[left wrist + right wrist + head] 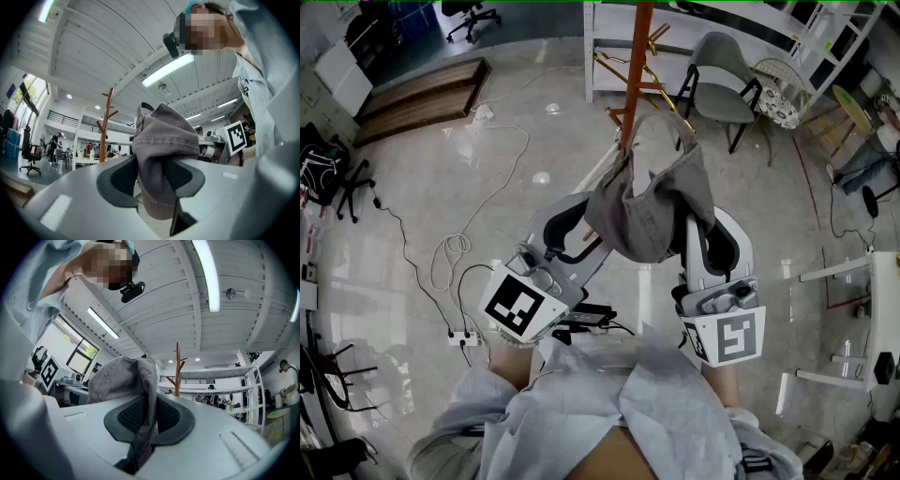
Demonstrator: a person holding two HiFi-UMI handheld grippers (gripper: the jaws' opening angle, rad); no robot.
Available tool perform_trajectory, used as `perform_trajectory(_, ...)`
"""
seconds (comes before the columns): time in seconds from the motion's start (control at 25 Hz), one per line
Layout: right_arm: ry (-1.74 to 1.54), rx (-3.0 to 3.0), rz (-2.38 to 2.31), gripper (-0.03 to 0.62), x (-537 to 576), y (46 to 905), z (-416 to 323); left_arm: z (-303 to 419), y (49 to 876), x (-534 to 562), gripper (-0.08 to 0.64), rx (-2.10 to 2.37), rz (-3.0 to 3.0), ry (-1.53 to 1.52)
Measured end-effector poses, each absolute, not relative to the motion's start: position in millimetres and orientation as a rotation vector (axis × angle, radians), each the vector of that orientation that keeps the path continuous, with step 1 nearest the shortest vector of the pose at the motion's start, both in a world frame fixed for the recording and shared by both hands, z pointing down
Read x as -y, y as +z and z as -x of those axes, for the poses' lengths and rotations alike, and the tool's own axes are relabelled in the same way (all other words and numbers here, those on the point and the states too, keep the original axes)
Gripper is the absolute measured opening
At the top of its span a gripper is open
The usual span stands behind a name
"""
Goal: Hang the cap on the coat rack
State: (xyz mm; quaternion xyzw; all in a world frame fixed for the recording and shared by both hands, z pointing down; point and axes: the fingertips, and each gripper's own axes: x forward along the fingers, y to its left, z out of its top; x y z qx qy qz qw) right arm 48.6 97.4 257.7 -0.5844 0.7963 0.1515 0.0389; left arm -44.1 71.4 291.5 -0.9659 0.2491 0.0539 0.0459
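Observation:
A grey cap (652,202) hangs between both grippers in front of the person, just below the brown wooden coat rack (636,66). My left gripper (586,220) holds the cap's left side. In the left gripper view the cap (164,140) fills the gap between the jaws of the left gripper (152,176), and the coat rack (107,122) stands off to the left. My right gripper (703,225) is shut on the cap's right side. In the right gripper view a fold of the cap (126,376) is pinched by the right gripper (149,418), with the coat rack (177,369) straight ahead.
A grey chair (722,70) and white shelving (609,47) stand behind the rack. Cables (450,248) and a power strip (461,336) lie on the floor at the left. A wooden platform (422,94) is far left, a white table (862,272) at the right.

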Motion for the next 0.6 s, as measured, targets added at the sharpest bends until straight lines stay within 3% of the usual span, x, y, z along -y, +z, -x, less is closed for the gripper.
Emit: perform_trajectory(0.6,0.463,-2.422,1.830,0.038,-100.4,257.6,-43.1,48.9,291.8,-72.6,0.172,-0.731,2.959,0.165)
